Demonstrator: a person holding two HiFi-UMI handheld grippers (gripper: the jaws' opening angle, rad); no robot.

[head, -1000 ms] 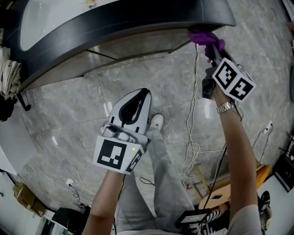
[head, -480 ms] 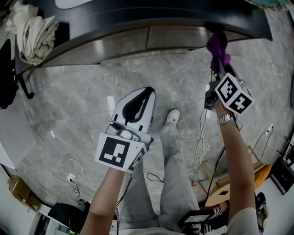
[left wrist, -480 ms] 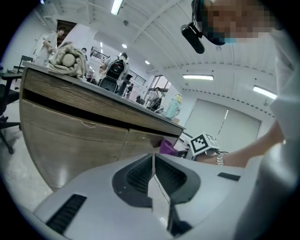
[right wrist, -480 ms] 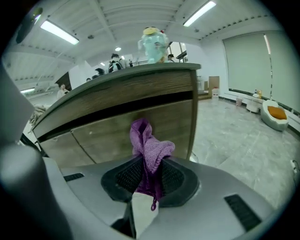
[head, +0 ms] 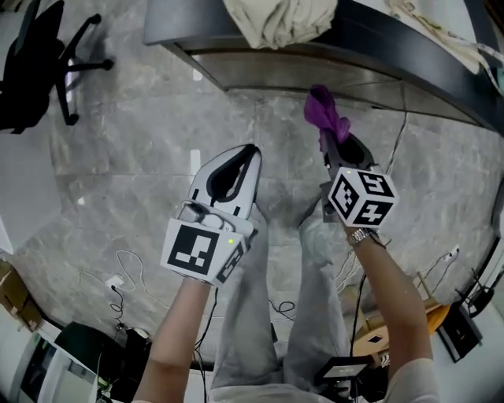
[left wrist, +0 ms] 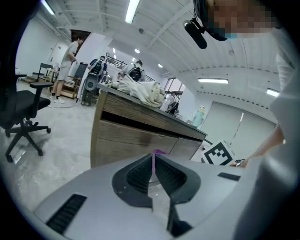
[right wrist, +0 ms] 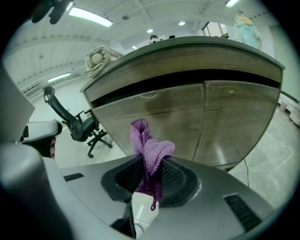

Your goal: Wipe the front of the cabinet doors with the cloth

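Purple knitted cloth (right wrist: 149, 154) stands bunched and upright between the jaws of the right gripper (right wrist: 151, 160), which are clamped on its lower half, with a small loop of it hanging below the grip. At the far left of the head view a black office chair (head: 39, 55) sits on the grey marble floor (head: 134, 157), well apart from both grippers, and broad bare floor lies between it and the cabinet's left end. A white cable (head: 118, 282) trails low on the left. The left gripper (head: 248, 153) hovers over the floor, pointing toward the cabinet. Its own view shows its jaws (left wrist: 153, 157) pressed together with only a thin purple sliver along the seam; what that sliver is cannot be told. Below it, the person's grey-trousered legs (head: 252, 315) stand between the two arms. To the right, the right gripper (head: 332, 142) carries the cloth (head: 325, 114) ahead of its marker cube, near the cabinet's lower edge but apart from the fronts. The wooden cabinet doors (right wrist: 178, 117) fill the right gripper view beyond the cloth, under a dark overhanging top with a black gap beneath it, and a vertical seam divides the two fronts. A beige heap of fabric (head: 279, 20) lies on the top, near its left corner. More cables (head: 449, 256) lie on the floor at the right.
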